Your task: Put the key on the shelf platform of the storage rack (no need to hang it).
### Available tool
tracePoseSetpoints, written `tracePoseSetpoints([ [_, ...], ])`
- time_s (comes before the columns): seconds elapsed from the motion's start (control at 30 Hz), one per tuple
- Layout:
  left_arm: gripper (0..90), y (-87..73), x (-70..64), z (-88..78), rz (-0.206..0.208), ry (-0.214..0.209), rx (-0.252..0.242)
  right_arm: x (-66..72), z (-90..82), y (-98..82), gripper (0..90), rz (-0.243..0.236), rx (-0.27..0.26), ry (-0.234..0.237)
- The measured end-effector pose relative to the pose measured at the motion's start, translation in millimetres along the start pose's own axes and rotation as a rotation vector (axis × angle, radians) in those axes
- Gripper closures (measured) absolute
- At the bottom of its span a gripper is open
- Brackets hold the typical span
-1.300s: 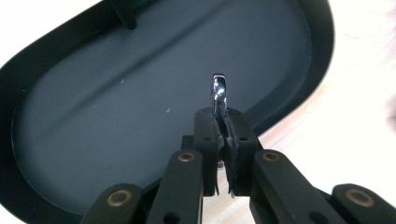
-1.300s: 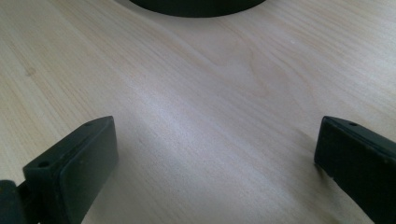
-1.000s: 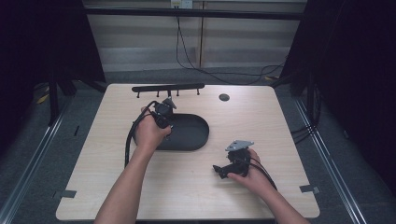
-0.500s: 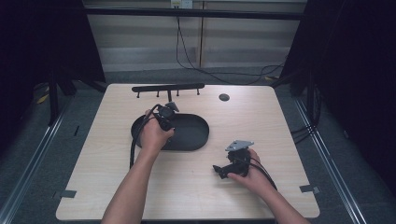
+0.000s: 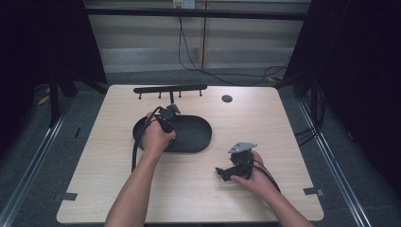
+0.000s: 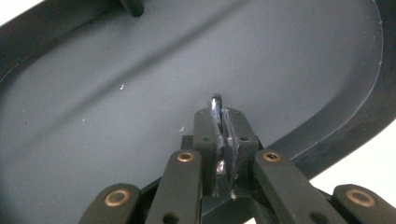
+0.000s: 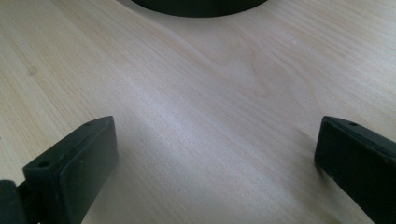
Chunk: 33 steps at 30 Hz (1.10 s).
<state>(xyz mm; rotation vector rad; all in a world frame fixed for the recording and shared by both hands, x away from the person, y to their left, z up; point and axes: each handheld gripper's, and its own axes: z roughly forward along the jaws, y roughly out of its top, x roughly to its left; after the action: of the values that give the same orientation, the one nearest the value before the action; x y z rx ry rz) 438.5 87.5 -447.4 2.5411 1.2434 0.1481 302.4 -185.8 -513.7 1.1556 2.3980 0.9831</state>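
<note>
**Left gripper over tray, right on table**

One black oval tray (image 5: 191, 137), mid-table (image 5: 283, 123). Left gripper (image 6: 223, 122) above it, jaws clenched on a thin shiny piece (image 6: 215, 103). Right gripper (image 5: 221, 173) released, resting on bare wood. One black rail (image 5: 170, 88), one dark disc (image 5: 227, 98) behind.

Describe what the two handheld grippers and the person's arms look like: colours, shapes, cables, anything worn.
Both grippers are black. The left gripper has flat jaws on linkage bars with copper-coloured rivets, and a thick black cable looping from it. The right gripper has blocky rectangular jaws with small screw holes, a grey three-cornered plate on top and black cables trailing back. The forearms are bare; no sleeves or gloves show.
</note>
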Motion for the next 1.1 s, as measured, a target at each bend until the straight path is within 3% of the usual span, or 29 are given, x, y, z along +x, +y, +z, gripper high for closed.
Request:
tracePoseSetpoints([
  [0.77, 85.2, 2.3, 1.3, 5.2, -0.005, 0.024, -0.013, 0.1, 0.1, 0.0, 0.0, 0.000, -0.001, -0.001],
  [1.1, 77.1, -1.9, 3.6, 5.0, -0.002, 0.032, -0.015, 0.1, 0.1, 0.0, 0.0, -0.001, -0.001, 0.000],
])
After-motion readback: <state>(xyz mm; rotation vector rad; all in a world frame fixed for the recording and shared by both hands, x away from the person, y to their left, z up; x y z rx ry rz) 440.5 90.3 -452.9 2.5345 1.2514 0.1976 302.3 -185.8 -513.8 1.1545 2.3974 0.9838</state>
